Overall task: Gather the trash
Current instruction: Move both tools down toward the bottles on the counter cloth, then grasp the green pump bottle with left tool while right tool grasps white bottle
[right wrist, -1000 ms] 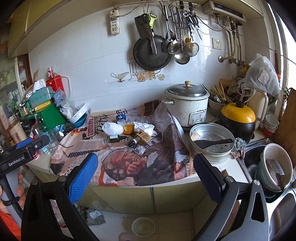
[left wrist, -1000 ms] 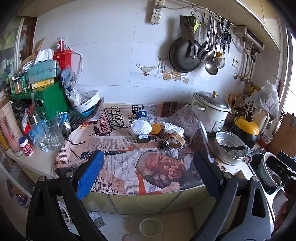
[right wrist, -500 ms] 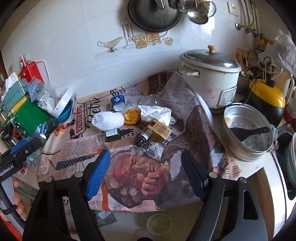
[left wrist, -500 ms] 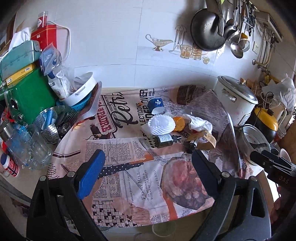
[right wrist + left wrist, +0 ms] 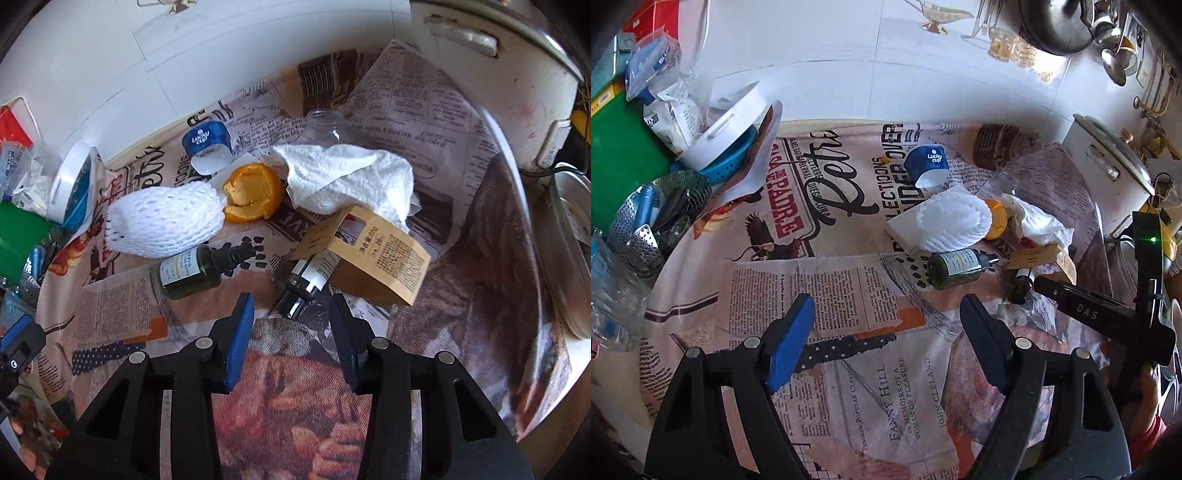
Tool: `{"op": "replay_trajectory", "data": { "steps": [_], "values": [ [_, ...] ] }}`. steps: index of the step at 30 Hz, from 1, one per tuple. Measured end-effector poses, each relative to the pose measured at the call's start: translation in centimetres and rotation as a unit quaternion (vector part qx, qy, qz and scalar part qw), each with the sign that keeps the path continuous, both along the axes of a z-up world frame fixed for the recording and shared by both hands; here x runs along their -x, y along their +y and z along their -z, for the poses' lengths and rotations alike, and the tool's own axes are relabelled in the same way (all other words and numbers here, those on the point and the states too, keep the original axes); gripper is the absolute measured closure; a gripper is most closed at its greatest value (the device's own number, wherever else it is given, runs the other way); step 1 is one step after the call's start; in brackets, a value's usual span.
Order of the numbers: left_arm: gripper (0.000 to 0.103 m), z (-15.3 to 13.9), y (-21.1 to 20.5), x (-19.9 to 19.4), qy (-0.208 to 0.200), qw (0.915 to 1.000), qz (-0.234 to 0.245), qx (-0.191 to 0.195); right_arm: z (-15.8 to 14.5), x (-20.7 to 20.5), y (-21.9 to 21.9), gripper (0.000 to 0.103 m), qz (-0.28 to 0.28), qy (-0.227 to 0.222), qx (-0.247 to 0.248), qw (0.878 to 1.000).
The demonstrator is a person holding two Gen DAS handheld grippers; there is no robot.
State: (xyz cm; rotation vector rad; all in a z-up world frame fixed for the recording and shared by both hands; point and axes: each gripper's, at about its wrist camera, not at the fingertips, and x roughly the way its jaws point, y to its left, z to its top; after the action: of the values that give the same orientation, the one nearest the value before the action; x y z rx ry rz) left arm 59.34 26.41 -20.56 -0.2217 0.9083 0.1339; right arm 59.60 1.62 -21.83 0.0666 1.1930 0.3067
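A heap of trash lies on the newspaper-print cloth: a white foam fruit net [image 5: 166, 225] [image 5: 955, 221], orange peel [image 5: 253, 197], a crumpled paper towel [image 5: 351, 181], a brown carton [image 5: 373, 258], a green pump bottle [image 5: 192, 273] [image 5: 955, 267], a small dark bottle [image 5: 306, 284] and a blue Lucky cup [image 5: 207, 144] [image 5: 929, 164]. My right gripper [image 5: 291, 306] hovers just in front of the dark bottle, jaws closing with nothing pressed between them. My left gripper [image 5: 886, 317] stands over bare cloth short of the green bottle, jaws narrowing, empty.
A white rice cooker [image 5: 498, 66] stands at the right, a metal steamer pot [image 5: 572, 251] beside it. A clear empty jar [image 5: 325, 125] lies behind the towel. At the left are a white and blue basin [image 5: 724, 140], a metal strainer [image 5: 650, 225], and glasses [image 5: 613, 299].
Both grippers have come forward and down from in front of the counter to just over the cloth and tilted downward. The right jaws have narrowed a lot, the left a little.
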Motion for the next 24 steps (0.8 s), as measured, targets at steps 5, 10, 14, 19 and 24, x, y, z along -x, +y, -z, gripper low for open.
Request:
{"op": "replay_trajectory", "data": {
  "steps": [5,10,14,19,24],
  "values": [
    [0.023,2.1,-0.5,-3.0,0.013,0.9997,0.017,0.015,2.7,-2.0,0.7,0.067,-0.005,0.020,0.013,1.000],
    [0.024,3.7,-1.9,-6.0,0.017,0.9982,0.053,0.023,3.7,-2.5,-0.4,0.071,-0.001,0.027,0.004,1.000],
    [0.024,5.2,-3.2,-8.7,0.019,0.9959,0.083,0.030,3.3,-2.0,-1.7,0.073,-0.017,0.029,0.002,0.999],
    [0.024,6.7,-4.3,-11.3,0.019,0.9942,0.093,0.050,3.2,-1.3,-3.8,0.074,-0.037,0.037,-0.001,0.999],
    [0.027,7.2,-5.3,-12.3,0.017,0.9921,0.099,0.076,2.6,-0.3,-5.9,0.074,-0.057,0.048,-0.002,0.997]
  ]
}}
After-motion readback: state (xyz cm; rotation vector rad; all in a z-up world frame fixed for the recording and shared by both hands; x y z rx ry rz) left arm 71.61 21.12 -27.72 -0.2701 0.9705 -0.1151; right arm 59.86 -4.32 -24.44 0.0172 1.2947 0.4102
